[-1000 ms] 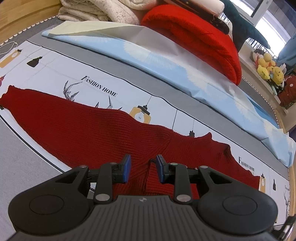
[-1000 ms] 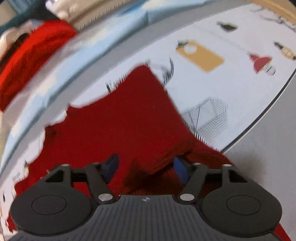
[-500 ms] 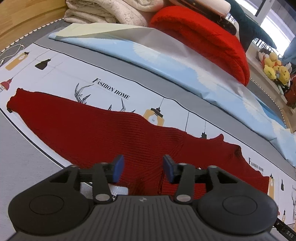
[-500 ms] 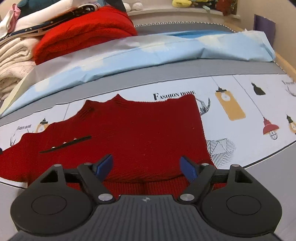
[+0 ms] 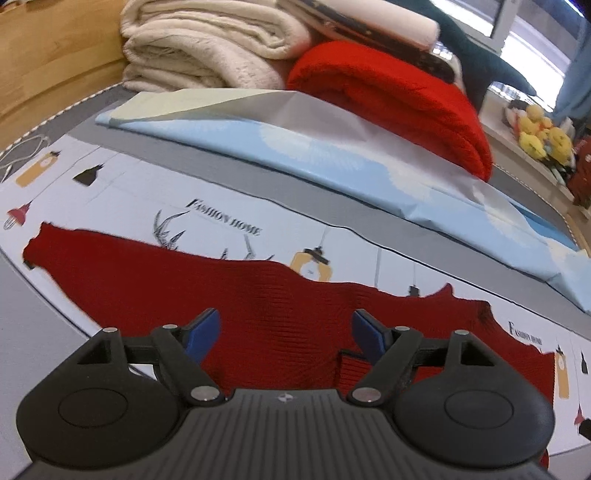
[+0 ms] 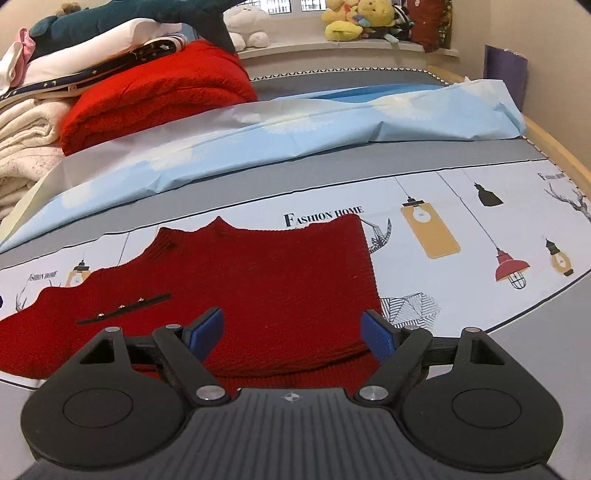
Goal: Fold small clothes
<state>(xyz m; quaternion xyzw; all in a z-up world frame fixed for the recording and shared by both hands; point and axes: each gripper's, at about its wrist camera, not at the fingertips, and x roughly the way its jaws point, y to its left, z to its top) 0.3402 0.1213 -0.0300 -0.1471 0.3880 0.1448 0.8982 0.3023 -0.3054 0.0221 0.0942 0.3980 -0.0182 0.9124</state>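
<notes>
Left gripper: your left gripper (image 5: 284,334) sits at the bottom centre of its view, released; its jaws have just been opening wide, with only the sweater's knit lying beneath the gap and nothing gripped.
Right gripper: your right gripper (image 6: 293,332) is likewise released, blue pads (image 6: 376,334) well apart, nothing pressed between them.
Sweater: the dark red knit sweater (image 6: 258,280) lies flat on the printed sheet (image 6: 480,236) across the middle of both views, one part folded over the body, a dark button strip (image 6: 123,308) at lower left in the right view.
Sweater, left view: it runs from left edge to lower right (image 5: 166,273).
Background: folded red blanket (image 5: 399,99), cream blankets (image 5: 199,51) and a light blue sheet (image 5: 332,162) fill the upper frame; yellow plush toys (image 6: 354,18) sit at the top.
</notes>
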